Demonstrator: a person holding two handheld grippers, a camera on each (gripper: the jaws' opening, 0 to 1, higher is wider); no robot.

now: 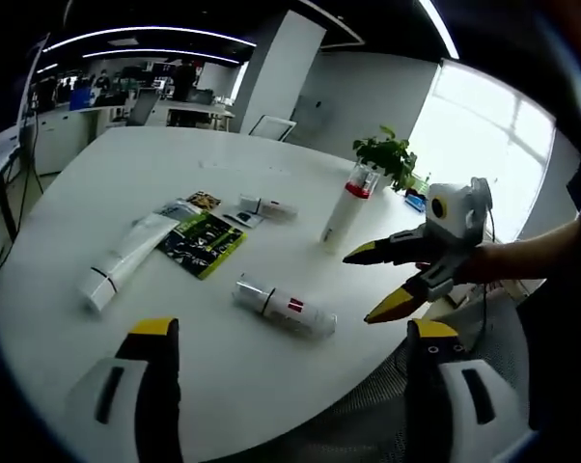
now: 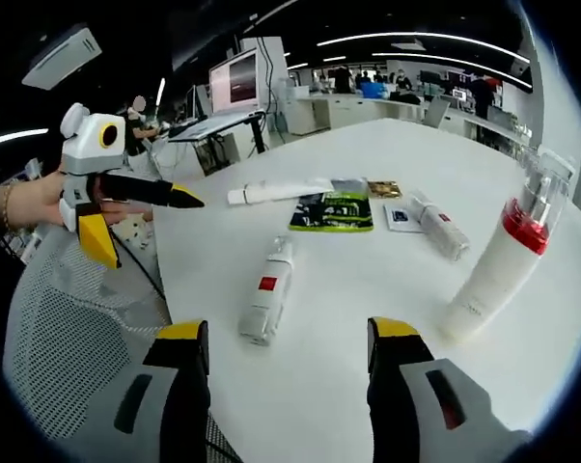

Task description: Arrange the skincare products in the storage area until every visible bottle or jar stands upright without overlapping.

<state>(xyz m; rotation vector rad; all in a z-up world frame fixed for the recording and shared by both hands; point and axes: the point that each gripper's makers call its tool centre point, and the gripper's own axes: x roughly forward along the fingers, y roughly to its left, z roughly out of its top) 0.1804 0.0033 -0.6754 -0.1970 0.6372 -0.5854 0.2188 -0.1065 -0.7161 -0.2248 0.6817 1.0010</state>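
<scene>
Meanwhile, on a round white table [image 1: 271, 164], skincare products are waiting among flat packets. In the left gripper view, the left gripper [image 1: 290, 333] is hovering over the near edge with its yellow-tipped jaws spread wide and nothing between them. Just beyond them, a white bottle with a red label [image 1: 286, 307] is lying on its side. At ten o'clock from it, a white tube [image 1: 126, 258] is lying flat beside a green-and-black packet [image 1: 202, 243], with a small gold sachet [image 1: 204, 201] and a small white bottle [image 1: 267, 206], also on its side, farther back. At one o'clock, a tall white bottle with a red collar and clear cap [image 1: 346, 207] is standing upright, and a potted plant [image 1: 387, 156] is sitting behind it. The right gripper [image 1: 385, 280] is reaching in from three o'clock, held by a hand [image 1: 508, 258], its jaws parted and empty.

In the right gripper view, the right gripper's jaws are gaping wide over the table edge, holding nothing, while the lying bottle is resting at eleven o'clock and the tall bottle is standing at two o'clock. A mesh chair [image 2: 69, 328] is sitting at nine o'clock.
</scene>
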